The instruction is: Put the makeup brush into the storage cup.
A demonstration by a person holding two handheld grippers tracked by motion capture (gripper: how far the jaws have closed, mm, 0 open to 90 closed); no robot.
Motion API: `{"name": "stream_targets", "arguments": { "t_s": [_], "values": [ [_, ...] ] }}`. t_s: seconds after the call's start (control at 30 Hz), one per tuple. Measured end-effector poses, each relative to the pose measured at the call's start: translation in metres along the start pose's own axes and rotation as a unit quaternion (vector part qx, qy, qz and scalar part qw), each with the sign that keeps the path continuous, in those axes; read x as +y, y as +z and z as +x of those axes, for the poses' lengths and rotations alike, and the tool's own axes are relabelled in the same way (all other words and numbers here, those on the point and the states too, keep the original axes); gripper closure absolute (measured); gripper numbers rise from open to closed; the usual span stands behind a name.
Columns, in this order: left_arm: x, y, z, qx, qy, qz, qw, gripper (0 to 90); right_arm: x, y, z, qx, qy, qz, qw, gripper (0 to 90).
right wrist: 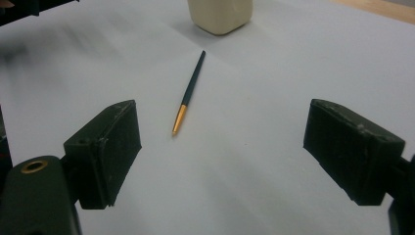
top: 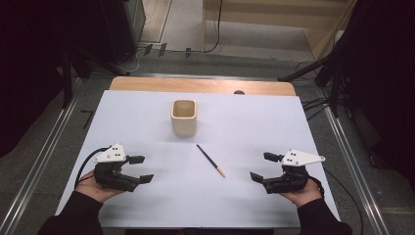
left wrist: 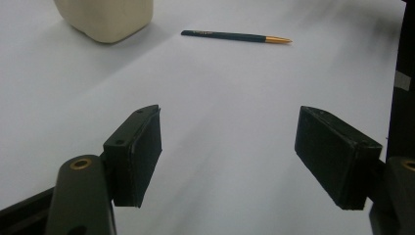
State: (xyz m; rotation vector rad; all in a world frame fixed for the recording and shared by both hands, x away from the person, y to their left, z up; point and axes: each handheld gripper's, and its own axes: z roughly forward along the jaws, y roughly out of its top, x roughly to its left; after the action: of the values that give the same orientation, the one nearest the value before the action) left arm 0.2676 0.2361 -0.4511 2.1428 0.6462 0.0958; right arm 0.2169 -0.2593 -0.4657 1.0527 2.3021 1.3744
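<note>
The pen [top: 211, 160] lies flat on the white sheet [top: 147, 117] between both grippers, just in front of the cup [top: 184, 117]. Its long axis runs diagonally, with the gold tip toward the right gripper [top: 264, 169], which seems slightly nearer. That gripper and the left gripper [top: 140, 169] are both spread wide and hold nothing.

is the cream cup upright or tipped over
Upright: the cream cup stands on its base on the white table, open mouth facing up, apart from the pen.

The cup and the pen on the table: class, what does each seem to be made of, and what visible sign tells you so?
The cup: probably ceramic or a matt plastic; cream, thick-walled, with rounded corners and a dull, even surface.
The pen: likely plastic or lacquered metal; a slim dark barrel with a gold-coloured, metallic-looking tip.
</note>
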Motion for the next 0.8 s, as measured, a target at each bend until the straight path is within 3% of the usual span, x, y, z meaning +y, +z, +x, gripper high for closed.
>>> {"name": "stream_targets", "arguments": {
  "t_s": [0.8],
  "values": [
    [0.0013,-0.0016,0.0003,-0.005,-0.004,-0.014,0.9999,26.1,-0.0001,-0.0039,0.0005,0.005,-0.008,-0.020,0.9998,15.0]
  ]
}}
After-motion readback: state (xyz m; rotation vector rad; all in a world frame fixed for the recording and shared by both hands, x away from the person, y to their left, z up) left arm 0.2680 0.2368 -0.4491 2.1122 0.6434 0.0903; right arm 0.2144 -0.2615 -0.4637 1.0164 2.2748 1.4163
